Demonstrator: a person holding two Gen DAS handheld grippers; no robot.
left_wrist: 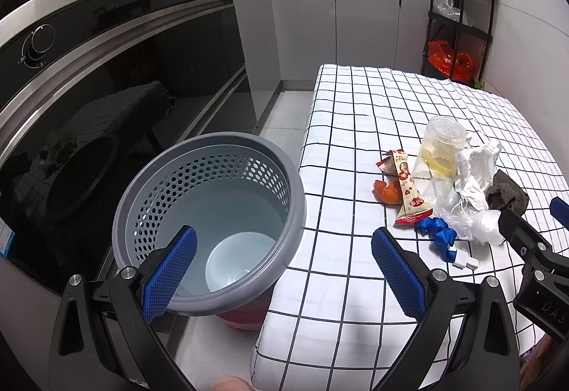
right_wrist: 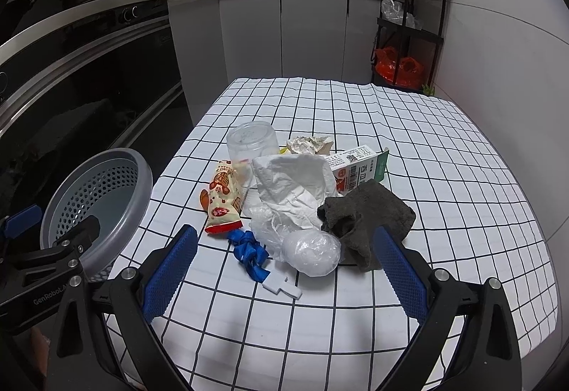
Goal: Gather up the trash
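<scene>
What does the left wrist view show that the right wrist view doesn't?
Only the left wrist view looks down into the grey bin to its bare bottom, and shows the orange peel. Only the right wrist view shows the white carton and the crumpled paper ball. Both share the snack wrapper, clear cup, dark cloth, blue ribbon, and the open left gripper and right gripper.
</scene>
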